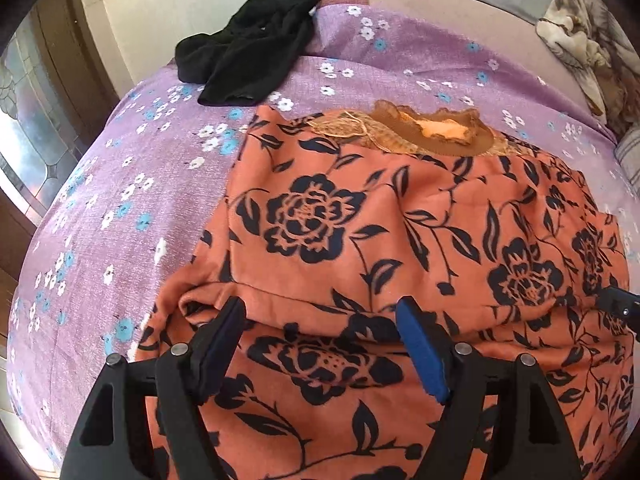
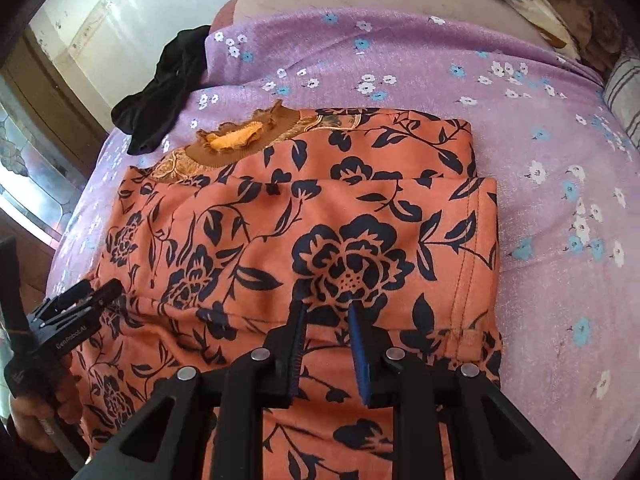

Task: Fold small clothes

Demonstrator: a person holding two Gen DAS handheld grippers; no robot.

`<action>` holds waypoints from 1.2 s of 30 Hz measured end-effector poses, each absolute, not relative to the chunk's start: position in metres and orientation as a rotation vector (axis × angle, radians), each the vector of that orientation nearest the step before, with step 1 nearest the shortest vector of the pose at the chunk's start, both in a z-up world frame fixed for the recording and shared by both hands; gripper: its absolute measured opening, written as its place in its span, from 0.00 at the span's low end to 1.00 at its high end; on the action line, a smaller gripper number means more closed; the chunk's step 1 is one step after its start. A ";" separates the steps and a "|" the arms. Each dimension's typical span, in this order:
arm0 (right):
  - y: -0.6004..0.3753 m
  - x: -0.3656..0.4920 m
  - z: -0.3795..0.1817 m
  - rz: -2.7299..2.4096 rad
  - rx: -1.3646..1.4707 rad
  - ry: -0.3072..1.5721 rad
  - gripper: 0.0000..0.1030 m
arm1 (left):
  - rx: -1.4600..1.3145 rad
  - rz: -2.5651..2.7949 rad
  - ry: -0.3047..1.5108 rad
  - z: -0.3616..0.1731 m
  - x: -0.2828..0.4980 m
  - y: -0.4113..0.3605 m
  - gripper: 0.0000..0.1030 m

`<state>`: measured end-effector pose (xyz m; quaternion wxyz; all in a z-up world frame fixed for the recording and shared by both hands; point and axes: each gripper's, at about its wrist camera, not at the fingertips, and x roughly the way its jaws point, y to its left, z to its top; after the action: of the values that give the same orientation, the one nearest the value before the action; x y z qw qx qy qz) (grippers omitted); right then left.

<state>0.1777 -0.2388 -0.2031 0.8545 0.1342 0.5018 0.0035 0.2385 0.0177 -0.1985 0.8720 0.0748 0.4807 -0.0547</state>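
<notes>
The left gripper hangs wide open over the orange floral garment, gripping nothing. The right gripper has narrow jaws over a fold; whether it pinches cloth is unclear. The garment's long axis runs toward 12 o'clock, collar far. Bare purple bedspread lies at 3 o'clock; a black garment at 11.

An orange garment printed with dark navy flowers and leaves lies partly folded across the centre and lower part of both views, its brown frilled collar toward the upper left. A crumpled black garment lies in the upper left.
</notes>
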 end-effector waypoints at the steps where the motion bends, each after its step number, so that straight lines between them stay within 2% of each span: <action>1: -0.237 0.175 -0.208 0.015 0.283 1.078 0.24 | 0.173 -0.137 1.023 -0.202 0.234 0.012 0.76; 4: -0.229 0.168 -0.226 0.012 0.266 1.156 0.24 | 0.259 -0.156 1.075 -0.219 0.221 -0.007 0.76; 6: -0.222 0.159 -0.221 0.002 0.218 1.132 0.24 | 0.300 -0.136 1.042 -0.218 0.213 -0.013 0.76; 14: -0.231 0.085 -0.173 0.082 0.262 0.912 0.25 | 0.153 -0.142 0.854 -0.167 0.155 0.027 0.76; 15: -0.238 0.073 -0.170 0.089 0.283 0.889 0.27 | 0.154 -0.127 0.825 -0.163 0.146 0.036 0.76; 17: -0.255 0.053 -0.166 0.092 0.343 0.862 0.46 | 0.147 -0.094 0.793 -0.158 0.133 0.055 0.78; 18: -0.263 0.045 -0.163 0.089 0.387 0.849 0.68 | 0.133 -0.076 0.786 -0.157 0.127 0.067 0.79; 19: -0.272 0.035 -0.162 0.090 0.426 0.833 0.70 | 0.113 -0.059 0.787 -0.156 0.125 0.081 0.80; 27: -0.324 -0.019 -0.188 0.039 0.589 0.914 0.70 | -0.124 0.051 0.949 -0.173 0.091 0.184 0.80; 34: -0.326 -0.029 -0.219 0.124 0.695 1.029 0.70 | -0.131 -0.021 1.050 -0.182 0.073 0.200 0.80; 35: -0.327 -0.027 -0.224 0.127 0.714 1.047 0.70 | -0.124 -0.034 1.058 -0.183 0.073 0.198 0.77; 36: -0.329 -0.025 -0.231 0.128 0.744 1.077 0.70 | -0.116 -0.047 1.069 -0.185 0.073 0.196 0.65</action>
<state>-0.0252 -0.3294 -0.2309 0.7916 0.3456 0.5004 0.0597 0.0734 0.1958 -0.1852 0.8588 -0.0553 0.5089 -0.0226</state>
